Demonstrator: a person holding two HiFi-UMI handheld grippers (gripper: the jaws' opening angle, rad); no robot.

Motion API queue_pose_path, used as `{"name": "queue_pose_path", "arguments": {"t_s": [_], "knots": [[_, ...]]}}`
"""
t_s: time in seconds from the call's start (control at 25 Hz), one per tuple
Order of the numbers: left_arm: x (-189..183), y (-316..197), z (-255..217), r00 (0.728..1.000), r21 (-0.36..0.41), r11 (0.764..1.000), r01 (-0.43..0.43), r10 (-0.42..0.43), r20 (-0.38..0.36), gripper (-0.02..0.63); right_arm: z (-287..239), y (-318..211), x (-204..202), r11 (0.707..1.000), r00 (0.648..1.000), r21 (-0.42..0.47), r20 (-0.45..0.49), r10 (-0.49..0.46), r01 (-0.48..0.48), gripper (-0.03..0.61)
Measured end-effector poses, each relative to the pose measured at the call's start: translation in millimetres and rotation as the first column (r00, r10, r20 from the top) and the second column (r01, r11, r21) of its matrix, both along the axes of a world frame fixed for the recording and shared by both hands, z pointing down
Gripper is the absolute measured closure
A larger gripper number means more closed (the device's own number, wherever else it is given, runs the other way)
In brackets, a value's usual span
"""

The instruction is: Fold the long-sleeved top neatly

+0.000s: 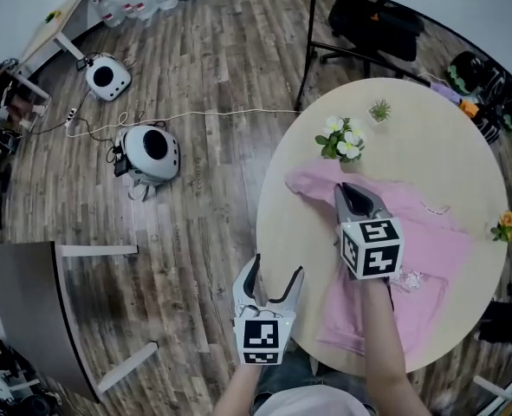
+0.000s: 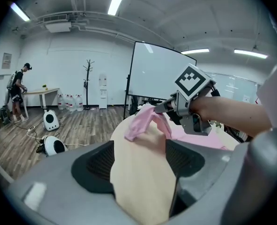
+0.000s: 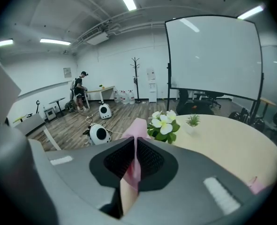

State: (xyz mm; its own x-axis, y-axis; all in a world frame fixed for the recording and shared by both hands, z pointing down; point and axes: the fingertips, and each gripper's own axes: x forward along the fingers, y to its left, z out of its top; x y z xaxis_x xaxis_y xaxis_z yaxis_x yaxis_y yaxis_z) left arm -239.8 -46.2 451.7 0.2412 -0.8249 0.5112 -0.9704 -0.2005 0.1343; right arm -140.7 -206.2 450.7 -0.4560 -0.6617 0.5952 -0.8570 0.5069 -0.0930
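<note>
The right gripper (image 3: 135, 144) has its jaws pinched almost together on a fold of the pink long-sleeved fabric top (image 1: 429, 254). The cloth is squeezed between the ribbed black pads and lifted off the round pale-beige tabletop (image 1: 446, 146). The rest of the top lies spread on the tabletop, reaching from those jaws toward 4 and 6 o'clock in the head view. A bunch of white flowers with green leaves (image 1: 342, 139) stands close by, at 12 o'clock from the jaws. The left gripper (image 1: 275, 277) hangs at the tabletop's 8 o'clock rim, its jaws wide apart with nothing between them, clear of the top.
</note>
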Motion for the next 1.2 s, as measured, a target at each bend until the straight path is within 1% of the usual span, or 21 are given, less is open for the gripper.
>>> {"name": "queue_pose_path", "arguments": {"t_s": [0.2, 0.4, 0.56, 0.76, 0.88, 1.0, 1.04, 1.08, 1.12, 1.2], "knots": [[40, -1, -9, 0.995, 0.018, 0.995, -0.095, 0.095, -0.012, 0.157, -32, 12, 60, 0.996, 0.996, 0.041, 0.017, 0.084, -0.084, 0.535], [85, 0, -15, 0.982, 0.036, 0.981, -0.189, 0.190, -0.020, 0.158, -42, 28, 127, 0.983, 0.982, 0.028, 0.039, 0.182, -0.184, 0.534], [113, 1, -15, 0.969, 0.042, 0.968, -0.246, 0.247, -0.017, 0.158, -25, 46, 174, 0.968, 0.968, -0.013, 0.008, 0.251, -0.251, 0.534], [136, 4, -14, 0.958, 0.030, 0.957, -0.287, 0.288, -0.003, 0.158, 21, 74, 217, 0.935, 0.943, -0.125, -0.016, 0.333, -0.332, 0.530], [146, 6, -10, 0.954, 0.016, 0.954, -0.300, 0.300, 0.008, 0.158, 56, 91, 236, 0.908, 0.931, -0.209, -0.072, 0.357, -0.364, 0.525], [154, 8, -7, 0.951, 0.005, 0.951, -0.308, 0.308, 0.016, 0.158, 83, 103, 249, 0.888, 0.925, -0.263, -0.143, 0.352, -0.378, 0.514], [157, 9, -6, 0.951, 0.001, 0.951, -0.310, 0.309, 0.018, 0.158, 89, 106, 252, 0.883, 0.923, -0.272, -0.164, 0.348, -0.381, 0.508], [159, 9, -5, 0.950, -0.003, 0.950, -0.311, 0.311, 0.019, 0.157, 93, 108, 255, 0.881, 0.920, -0.274, -0.185, 0.345, -0.386, 0.486], [161, 9, -4, 0.949, -0.006, 0.950, -0.313, 0.313, 0.020, 0.158, 96, 109, 259, 0.880, 0.916, -0.268, -0.208, 0.344, -0.392, 0.467], [164, 9, -2, 0.949, -0.010, 0.949, -0.315, 0.315, 0.023, 0.158, 95, 109, 263, 0.887, 0.907, -0.236, -0.250, 0.340, -0.397, 0.449]]}}
